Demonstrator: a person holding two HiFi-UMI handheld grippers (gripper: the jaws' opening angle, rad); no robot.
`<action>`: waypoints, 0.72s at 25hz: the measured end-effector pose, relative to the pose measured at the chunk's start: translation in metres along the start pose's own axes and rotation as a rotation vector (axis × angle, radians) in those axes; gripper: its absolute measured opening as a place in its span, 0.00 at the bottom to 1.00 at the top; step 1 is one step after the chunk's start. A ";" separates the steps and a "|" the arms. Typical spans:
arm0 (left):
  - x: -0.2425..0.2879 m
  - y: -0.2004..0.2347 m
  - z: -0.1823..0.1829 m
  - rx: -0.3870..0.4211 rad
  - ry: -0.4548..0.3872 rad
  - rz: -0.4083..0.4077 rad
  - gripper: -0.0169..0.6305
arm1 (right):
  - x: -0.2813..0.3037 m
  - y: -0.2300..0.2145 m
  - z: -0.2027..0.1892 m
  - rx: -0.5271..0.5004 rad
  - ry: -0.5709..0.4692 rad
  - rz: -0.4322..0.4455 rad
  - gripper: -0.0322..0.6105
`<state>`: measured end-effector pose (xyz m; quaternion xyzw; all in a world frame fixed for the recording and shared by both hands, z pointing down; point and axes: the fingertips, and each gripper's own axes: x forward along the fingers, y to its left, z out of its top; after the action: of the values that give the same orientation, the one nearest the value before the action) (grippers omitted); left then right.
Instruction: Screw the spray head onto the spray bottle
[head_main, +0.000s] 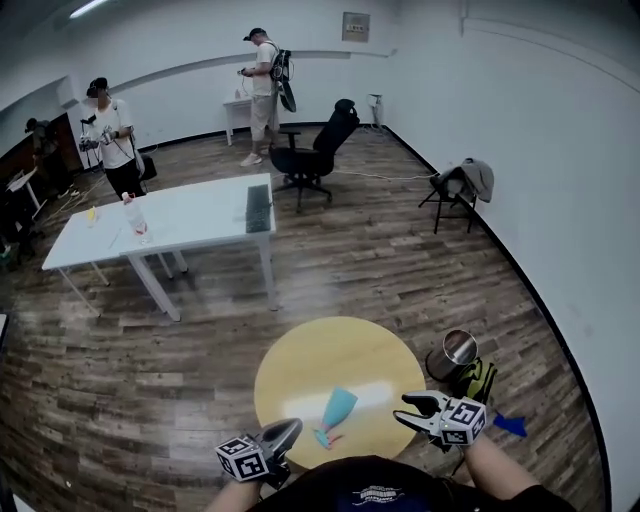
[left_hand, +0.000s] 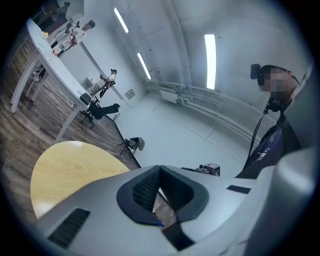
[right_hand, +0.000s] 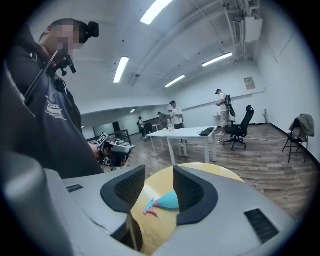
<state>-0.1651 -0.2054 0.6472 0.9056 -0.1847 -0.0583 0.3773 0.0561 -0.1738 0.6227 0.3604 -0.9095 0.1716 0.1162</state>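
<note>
a large room with a wooden floor, and near me a round yellow table (head_main: 300, 370). the teal spray bottle (head_main: 339, 407) lies on its side there, with the pink spray head (head_main: 323, 437) at its end; i cannot tell if it is screwed on. the left gripper (head_main: 290, 429) is pressed together and empty. the right gripper (head_main: 405, 408) is spread, apart from the bottle. i think nothing is grasped yet; next, one gripper must take the bottle and stand it up.

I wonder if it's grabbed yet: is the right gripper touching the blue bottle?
Apart. Head view shows bare yellow table between the right gripper and the spray bottle.
</note>
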 end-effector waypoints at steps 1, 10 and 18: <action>0.004 0.004 0.000 -0.009 -0.001 0.011 0.06 | 0.008 -0.005 -0.001 -0.020 0.020 0.023 0.36; 0.040 0.017 -0.006 -0.048 -0.105 0.241 0.06 | 0.064 -0.047 -0.015 -0.263 0.172 0.398 0.47; 0.103 0.016 -0.048 -0.137 -0.230 0.413 0.06 | 0.069 -0.108 -0.056 -0.490 0.269 0.643 0.56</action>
<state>-0.0625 -0.2230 0.6960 0.8084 -0.4033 -0.0950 0.4182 0.0868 -0.2677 0.7212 -0.0055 -0.9662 0.0232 0.2567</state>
